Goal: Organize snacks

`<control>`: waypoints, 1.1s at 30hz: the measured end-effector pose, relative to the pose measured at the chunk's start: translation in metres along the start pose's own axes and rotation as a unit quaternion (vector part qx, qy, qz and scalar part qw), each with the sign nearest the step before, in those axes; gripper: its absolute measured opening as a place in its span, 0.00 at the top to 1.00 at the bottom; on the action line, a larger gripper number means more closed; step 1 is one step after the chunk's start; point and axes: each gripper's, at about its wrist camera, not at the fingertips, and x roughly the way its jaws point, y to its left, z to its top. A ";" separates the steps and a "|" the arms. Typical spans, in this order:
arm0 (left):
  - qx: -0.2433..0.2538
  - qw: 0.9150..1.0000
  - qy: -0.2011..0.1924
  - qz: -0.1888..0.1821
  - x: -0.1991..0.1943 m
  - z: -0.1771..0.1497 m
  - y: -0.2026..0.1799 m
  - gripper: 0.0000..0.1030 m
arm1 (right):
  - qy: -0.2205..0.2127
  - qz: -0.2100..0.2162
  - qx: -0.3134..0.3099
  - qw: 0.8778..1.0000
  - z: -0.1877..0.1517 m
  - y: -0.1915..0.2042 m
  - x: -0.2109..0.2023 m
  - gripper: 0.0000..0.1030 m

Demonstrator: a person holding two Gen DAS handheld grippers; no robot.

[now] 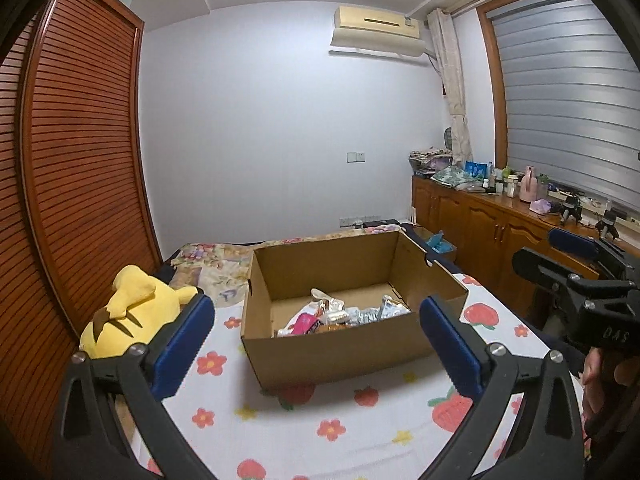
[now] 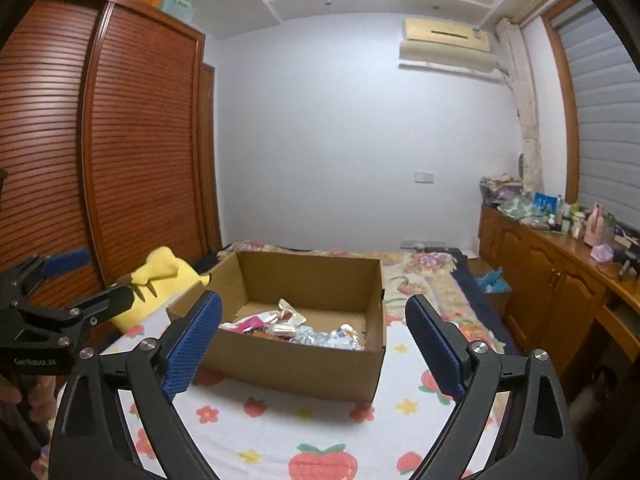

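Observation:
An open cardboard box (image 1: 332, 354) stands on the bed, also in the right wrist view (image 2: 288, 364). Several snack packets (image 1: 344, 316), silver and pink, lie in its bottom; they also show in the right wrist view (image 2: 296, 328). My left gripper (image 1: 316, 344) is open and empty, held in front of the box. My right gripper (image 2: 314, 344) is open and empty too, in front of the box and to the right of the left one. The right gripper's side shows in the left wrist view (image 1: 576, 276); the left gripper shows at the left edge of the right wrist view (image 2: 48, 300).
The box rests on a white bedsheet (image 1: 320, 428) printed with flowers and strawberries. A yellow plush toy (image 1: 128, 312) lies left of the box. A brown slatted wardrobe (image 1: 72, 160) stands at the left. A wooden cabinet (image 1: 488, 228) with clutter runs along the right.

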 end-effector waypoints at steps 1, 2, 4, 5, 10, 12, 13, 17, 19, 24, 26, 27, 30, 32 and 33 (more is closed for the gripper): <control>-0.002 1.000 0.000 0.004 -0.004 -0.003 0.001 0.00 | -0.002 -0.001 0.002 1.000 -0.001 0.000 -0.003 0.08; -0.002 1.000 0.000 0.006 -0.008 -0.005 0.001 0.00 | -0.003 -0.003 0.004 1.000 -0.002 0.000 -0.006 0.08; -0.007 1.000 -0.002 0.011 -0.015 -0.010 0.002 0.00 | -0.004 -0.005 0.007 1.000 -0.007 0.003 -0.012 0.07; -0.009 1.000 -0.002 0.012 -0.017 -0.012 0.003 0.00 | -0.003 -0.007 0.006 1.000 -0.008 0.003 -0.013 0.07; 0.000 1.000 -0.001 0.026 -0.025 -0.024 -0.001 0.00 | 0.002 -0.015 0.004 1.000 -0.024 0.010 -0.020 0.07; -0.003 1.000 0.001 0.026 -0.028 -0.029 0.000 0.00 | 0.010 -0.013 0.009 1.000 -0.029 0.011 -0.020 0.07; -0.004 1.000 0.002 0.026 -0.028 -0.032 0.000 0.00 | 0.012 -0.012 0.010 1.000 -0.032 0.011 -0.020 0.07; -0.003 1.000 0.009 0.028 -0.028 -0.041 0.000 0.00 | 0.020 -0.017 0.012 1.000 -0.039 0.011 -0.019 0.07; -0.002 1.000 0.013 0.028 -0.026 -0.043 -0.001 0.00 | 0.023 -0.019 0.013 0.999 -0.043 0.010 -0.019 0.07; -0.003 0.999 0.017 0.029 -0.024 -0.047 -0.001 0.00 | 0.025 -0.022 0.013 0.999 -0.046 0.010 -0.020 0.07; -0.004 0.999 0.020 0.028 -0.023 -0.049 -0.001 0.00 | 0.025 -0.024 0.012 0.999 -0.045 0.012 -0.019 0.07; -0.004 0.999 0.020 0.028 -0.022 -0.050 0.000 0.00 | 0.024 -0.024 0.012 0.999 -0.045 0.011 -0.020 0.07; -0.006 0.999 0.021 0.028 -0.022 -0.051 0.000 0.00 | 0.024 -0.024 0.013 0.999 -0.045 0.010 -0.021 0.07; -0.006 0.999 0.022 0.028 -0.022 -0.052 -0.001 0.00 | 0.024 -0.024 0.012 0.999 -0.045 0.010 -0.021 0.07; -0.006 0.999 0.023 0.028 -0.022 -0.052 -0.001 0.00 | 0.024 -0.024 0.013 0.999 -0.045 0.010 -0.021 0.07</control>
